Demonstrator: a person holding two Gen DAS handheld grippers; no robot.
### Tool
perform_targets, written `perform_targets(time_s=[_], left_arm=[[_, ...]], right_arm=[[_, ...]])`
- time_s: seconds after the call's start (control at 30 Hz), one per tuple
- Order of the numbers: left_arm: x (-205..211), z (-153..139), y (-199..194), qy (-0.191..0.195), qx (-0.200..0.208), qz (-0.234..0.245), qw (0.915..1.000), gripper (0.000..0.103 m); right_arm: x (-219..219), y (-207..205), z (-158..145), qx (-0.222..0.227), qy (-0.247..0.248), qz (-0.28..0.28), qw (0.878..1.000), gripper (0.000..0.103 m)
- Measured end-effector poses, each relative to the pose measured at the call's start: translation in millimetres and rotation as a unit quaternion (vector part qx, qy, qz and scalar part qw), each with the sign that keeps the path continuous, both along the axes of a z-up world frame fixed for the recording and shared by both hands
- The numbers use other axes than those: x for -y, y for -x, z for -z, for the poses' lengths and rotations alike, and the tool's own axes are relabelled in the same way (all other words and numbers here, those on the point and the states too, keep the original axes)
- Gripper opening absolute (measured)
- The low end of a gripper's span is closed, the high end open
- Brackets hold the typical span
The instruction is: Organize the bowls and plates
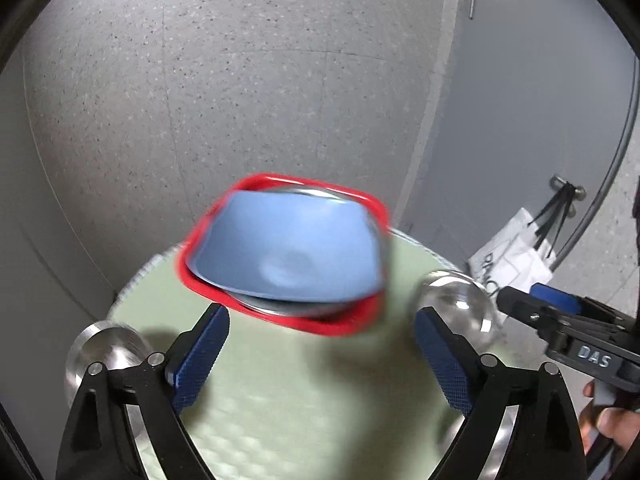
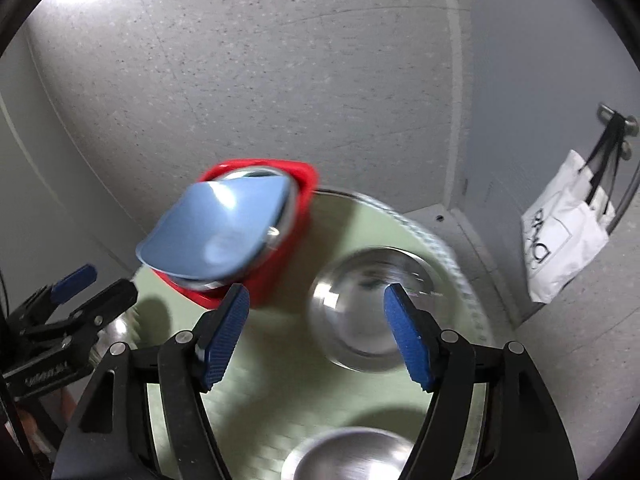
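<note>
A blue bowl (image 1: 292,248) lies tilted on a steel plate inside a red square plate (image 1: 280,312) at the far side of a round green table (image 1: 280,392). The stack also shows in the right wrist view (image 2: 208,232). My left gripper (image 1: 322,344) is open and empty, just short of the red plate. My right gripper (image 2: 316,332) is open and empty, its right finger over a steel bowl (image 2: 360,312). That bowl shows in the left wrist view (image 1: 456,304). Another steel bowl (image 1: 104,352) sits at the left edge.
A third steel dish (image 2: 352,456) lies near the table's front edge. A white bag (image 2: 560,248) hangs from a door handle at the right. Speckled floor and grey walls surround the table. The other gripper shows in each view (image 1: 560,320) (image 2: 72,308).
</note>
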State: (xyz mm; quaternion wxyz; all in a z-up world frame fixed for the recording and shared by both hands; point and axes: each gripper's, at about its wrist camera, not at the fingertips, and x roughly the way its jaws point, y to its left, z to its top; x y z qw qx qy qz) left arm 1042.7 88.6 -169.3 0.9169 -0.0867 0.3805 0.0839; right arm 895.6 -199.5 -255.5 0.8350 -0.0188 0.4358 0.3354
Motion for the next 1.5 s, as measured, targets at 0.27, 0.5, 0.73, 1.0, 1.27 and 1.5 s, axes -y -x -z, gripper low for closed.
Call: perform_targets(time_s=[0.27, 0.5, 0.73, 1.0, 1.27, 1.5], left_arm=[[74, 32, -13, 0.011, -0.054, 0.014, 0.9984, 0.088], [99, 70, -39, 0.011, -0.116, 0.021, 0.993, 0.073], [112, 94, -68, 0.02, -0.151, 0.053, 0.9869, 0.033], [102, 80, -61, 0.025, -0.129, 0.089, 0.9872, 0.015], [56, 10, 10, 0.046, -0.04, 0.139, 0.9885, 0.015], [-60, -24, 97, 0.029, -0.014, 0.141, 0.9895, 0.015]], right_arm=[[44, -42, 49, -0.053, 0.02, 0.012, 0.998, 0.072], [41, -70, 100, -0.11, 0.014, 0.005, 0.994, 0.069], [41, -80, 120, -0.154, -0.017, -0.016, 0.988, 0.024], [57, -70, 102, -0.142, -0.035, 0.002, 0.989, 0.015], [61, 0, 18, -0.059, -0.052, 0.03, 0.996, 0.014], [-17, 92, -25, -0.015, -0.063, 0.023, 0.998, 0.014]])
